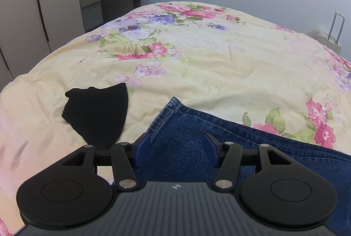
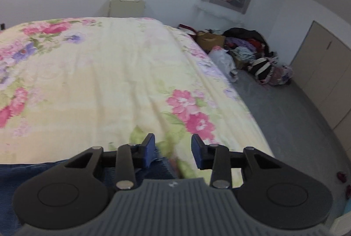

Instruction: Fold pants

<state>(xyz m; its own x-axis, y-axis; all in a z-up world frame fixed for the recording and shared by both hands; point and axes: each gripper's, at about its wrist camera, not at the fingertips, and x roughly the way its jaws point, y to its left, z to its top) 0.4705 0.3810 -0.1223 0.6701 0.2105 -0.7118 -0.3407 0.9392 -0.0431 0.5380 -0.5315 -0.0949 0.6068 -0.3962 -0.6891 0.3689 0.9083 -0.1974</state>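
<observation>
Blue denim pants (image 1: 241, 148) lie on the floral bedspread (image 1: 208, 56), with a stitched corner pointing up the bed. My left gripper (image 1: 176, 149) is open, its blue pads just above the denim near that corner. In the right wrist view the pants (image 2: 33, 172) show at the lower left, their end reaching under the gripper. My right gripper (image 2: 173, 149) is open and empty over that end of the denim and the bedspread (image 2: 109, 82).
A black piece of cloth (image 1: 96, 113) lies on the bed left of the pants. A cream suitcase (image 2: 129, 1) stands beyond the bed. A pile of clothes and bags (image 2: 248, 54) sits on the grey floor at the right, by wardrobe doors (image 2: 324, 73).
</observation>
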